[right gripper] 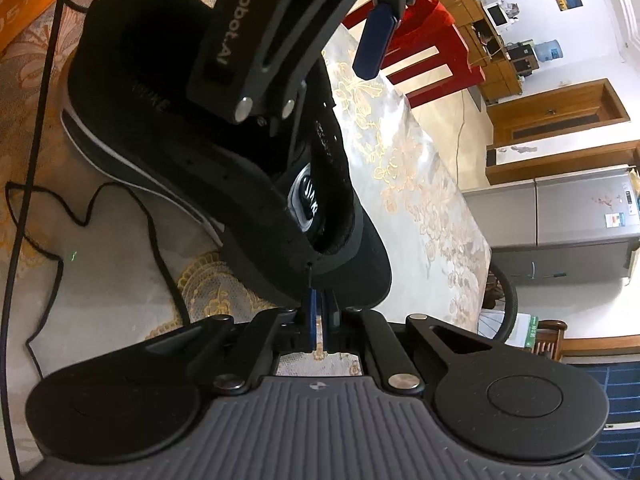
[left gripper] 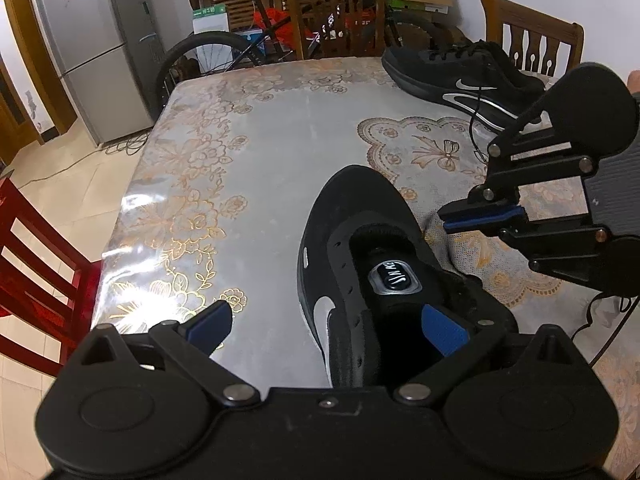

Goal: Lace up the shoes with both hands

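Two grippers are in service over one unlaced black mesh sneaker with a silver swoosh [left gripper: 360, 240], which lies on the floral plastic-covered table [left gripper: 248, 152], toe pointing away from me.

Left side: my left gripper [left gripper: 328, 326] stands wide open. Its blue-padded left finger hangs over bare tablecloth; its right finger [left gripper: 444, 334] sits inside the shoe's mouth near the heel, so the eyelet flank lies between the jaws, ungripped. To steady the shoe, I would close here on that flank before any threading force is applied.

Right side: my right gripper [right gripper: 320, 320] is fully closed, pads pressed together, tips just at the toe-side edge of the sneaker. A thin dark strand rises from the pads toward the lowest eyelet; it appears to be the lace end, though I cannot confirm this. The loose black shoelace [right gripper: 100, 216] trails across the cloth beside the sole.

Recommended procedure: hold the strand short, align it with the eyelet, feed without twisting.
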Demonstrator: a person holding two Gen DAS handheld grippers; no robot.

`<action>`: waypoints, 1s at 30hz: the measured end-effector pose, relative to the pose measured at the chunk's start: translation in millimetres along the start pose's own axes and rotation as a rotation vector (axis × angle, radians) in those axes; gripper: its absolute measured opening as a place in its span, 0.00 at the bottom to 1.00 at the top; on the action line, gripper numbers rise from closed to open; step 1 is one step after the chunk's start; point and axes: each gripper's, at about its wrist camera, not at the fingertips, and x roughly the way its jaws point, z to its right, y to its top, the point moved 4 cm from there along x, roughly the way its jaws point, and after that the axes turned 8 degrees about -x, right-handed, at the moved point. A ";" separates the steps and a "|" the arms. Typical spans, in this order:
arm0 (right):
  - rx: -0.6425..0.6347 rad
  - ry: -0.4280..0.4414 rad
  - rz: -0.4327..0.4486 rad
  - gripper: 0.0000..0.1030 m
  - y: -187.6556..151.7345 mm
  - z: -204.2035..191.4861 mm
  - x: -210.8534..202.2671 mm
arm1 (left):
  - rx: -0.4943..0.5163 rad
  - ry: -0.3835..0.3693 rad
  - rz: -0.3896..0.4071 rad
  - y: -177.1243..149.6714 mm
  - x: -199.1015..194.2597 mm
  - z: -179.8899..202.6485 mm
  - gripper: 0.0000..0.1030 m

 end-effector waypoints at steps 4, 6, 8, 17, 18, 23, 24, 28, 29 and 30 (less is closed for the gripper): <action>0.016 0.006 -0.002 0.08 -1.9 -0.3 -1.0 | -0.001 0.005 0.001 -0.3 0.4 -1.1 0.98; 0.074 0.016 -0.017 0.33 -8.2 1.7 -1.2 | -0.001 0.008 0.001 -0.4 0.6 -1.7 0.98; 0.134 0.026 -0.029 0.42 -14.8 3.6 -0.8 | -0.001 0.010 0.001 -0.6 0.8 -2.3 0.98; 0.157 -0.003 0.009 0.40 -24.2 -5.8 22.5 | 0.005 0.022 -0.010 -1.9 3.1 -0.1 0.98; 0.144 -0.002 0.014 0.38 -23.7 -8.7 26.0 | 0.004 0.023 -0.007 -1.8 2.7 -0.2 0.98; 0.161 -0.003 0.013 0.02 -23.9 -10.5 32.7 | -0.036 0.024 0.029 1.6 -4.4 -5.3 0.98; 0.169 -0.018 0.008 0.02 -23.7 -8.5 29.2 | -0.051 0.018 0.044 3.4 -7.2 -7.4 0.98; 0.099 -0.096 -0.089 0.02 -16.8 -6.2 16.3 | -0.100 -0.042 0.071 10.1 -9.6 -12.1 0.98; 0.058 -0.122 -0.118 0.02 -12.8 -8.3 14.2 | -0.106 -0.050 0.064 10.7 -7.1 -11.9 0.98; 0.016 -0.148 -0.147 0.02 -8.8 -10.4 12.0 | -0.110 -0.053 0.059 10.7 -4.9 -11.1 0.98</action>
